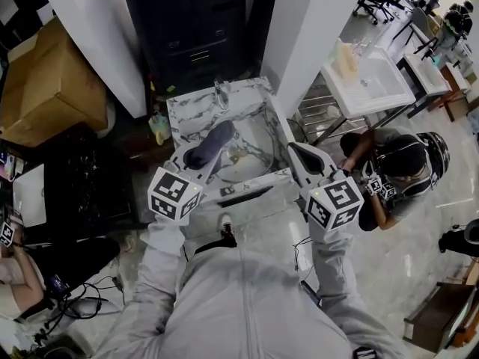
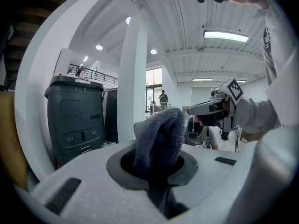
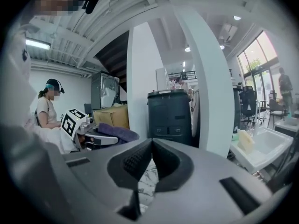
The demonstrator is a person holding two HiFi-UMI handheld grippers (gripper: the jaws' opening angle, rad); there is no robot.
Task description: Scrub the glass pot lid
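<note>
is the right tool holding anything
No, the right tool has its jaws closed on each other with nothing between them; the grey cloth is in the left tool.

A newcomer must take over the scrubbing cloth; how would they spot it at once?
Find the marble-patterned sink counter before the white pillar. Over it, the left tool pinches a dark blue-grey fuzzy cloth; the right tool beside it holds nothing.

The cloth (image 2: 159, 134) covers the left gripper's (image 2: 156, 168) tips; the sink's (image 1: 196, 114) contents are indistinct.
</note>
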